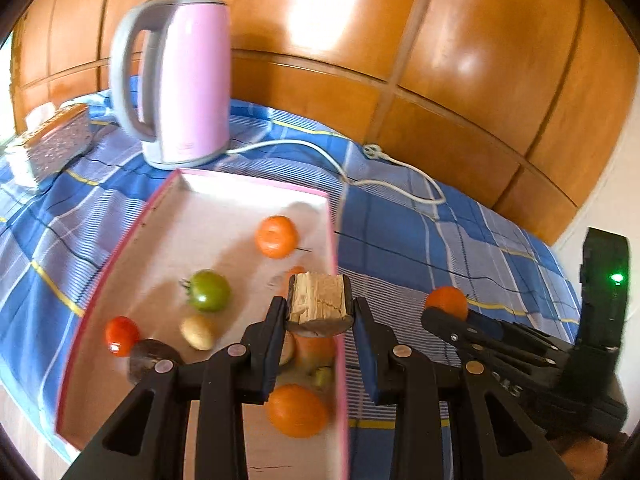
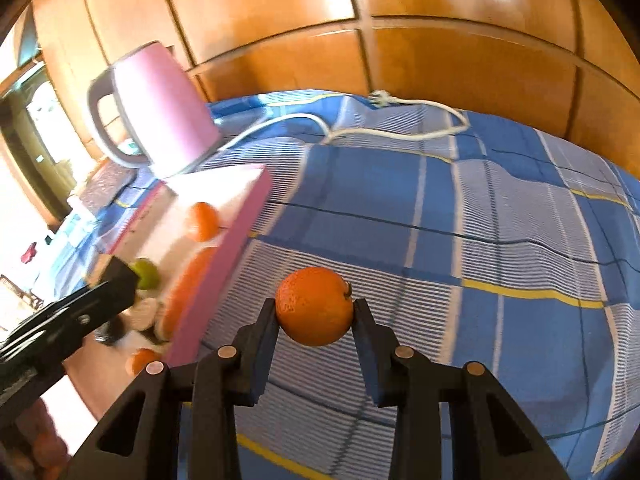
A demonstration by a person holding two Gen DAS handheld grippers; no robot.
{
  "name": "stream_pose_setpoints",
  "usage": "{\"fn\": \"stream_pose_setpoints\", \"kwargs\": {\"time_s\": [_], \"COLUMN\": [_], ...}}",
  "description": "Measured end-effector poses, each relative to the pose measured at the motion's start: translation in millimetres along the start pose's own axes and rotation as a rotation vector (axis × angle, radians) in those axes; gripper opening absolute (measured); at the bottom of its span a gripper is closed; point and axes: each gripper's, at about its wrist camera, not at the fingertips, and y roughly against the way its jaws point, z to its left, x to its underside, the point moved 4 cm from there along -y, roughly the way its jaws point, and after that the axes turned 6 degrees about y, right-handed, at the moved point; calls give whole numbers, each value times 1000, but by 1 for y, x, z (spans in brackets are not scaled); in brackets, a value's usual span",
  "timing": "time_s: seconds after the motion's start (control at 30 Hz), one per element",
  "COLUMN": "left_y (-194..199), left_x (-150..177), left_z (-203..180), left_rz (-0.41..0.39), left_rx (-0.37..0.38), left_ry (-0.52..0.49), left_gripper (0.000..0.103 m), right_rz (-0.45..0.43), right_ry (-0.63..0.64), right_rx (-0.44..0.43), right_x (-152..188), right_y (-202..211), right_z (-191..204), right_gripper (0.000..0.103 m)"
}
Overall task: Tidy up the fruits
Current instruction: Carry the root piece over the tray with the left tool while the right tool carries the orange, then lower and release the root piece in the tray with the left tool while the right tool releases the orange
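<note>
Orange mandarin [image 2: 315,306] is clamped between my right gripper [image 2: 315,312] fingers, pinched on both sides and held above the blue plaid cloth [image 2: 440,200]. In the left wrist view the same gripper comes in from 3 o'clock with the fruit at its tip, just right of the tray wall.

My left gripper [image 1: 320,310] is closed on a pale, splintery wood-looking chunk [image 1: 318,300] with a dark rim, fingers tight on both flanks. Can't tell what the chunk actually is. It hangs over the right edge of the pink-rimmed tray [image 1: 240,182].

Tray contents, left wrist view, clock positions from tray centre:
- tangerine [image 1: 277,237] at 1 o'clock, near the far right wall
- green tomato [image 1: 208,290] about centre
- red tomato [image 1: 121,334] at 8 o'clock, near the left wall
- small yellowish potato-like piece [image 1: 197,332] at 7 o'clock, just beside the red one
- dark round item [image 1: 150,358] at 7 o'clock, partly hidden behind my finger
- bigger orange [image 1: 297,410] at 5 o'clock, near the right wall
- more pieces under the chunk, mostly hidden.

Pink kettle [image 1: 188,88] stands at 12 o'clock just beyond the tray's far rim, white cord [image 1: 304,146] trailing off toward 2 o'clock across the cloth. Speckled box [image 1: 60,140] sits at 10 o'clock. Wood panelling [image 1: 440,60] behind everything.
</note>
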Motion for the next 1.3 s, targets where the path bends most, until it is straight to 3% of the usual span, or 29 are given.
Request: {"fn": "stream_pose_setpoints", "kwargs": {"time_s": [0.47,0.97,1.3], "left_y": [13,8,6], "left_x": [-25,-26,-22], "left_z": [79,108,113], "left_rz": [-50,-52,-52], "left_rx": [-79,-114,-149], "left_ry": [159,193,196], "left_gripper": [33,33,34], "right_rz": [27,65,91], "right_ry": [80,138,133], "right_rx": [-184,-178,-155], "right_x": [-27,-49,-40], "right_y": [-5,-44,-58], "right_z": [76,119,125], "right_gripper": [37,39,39]}}
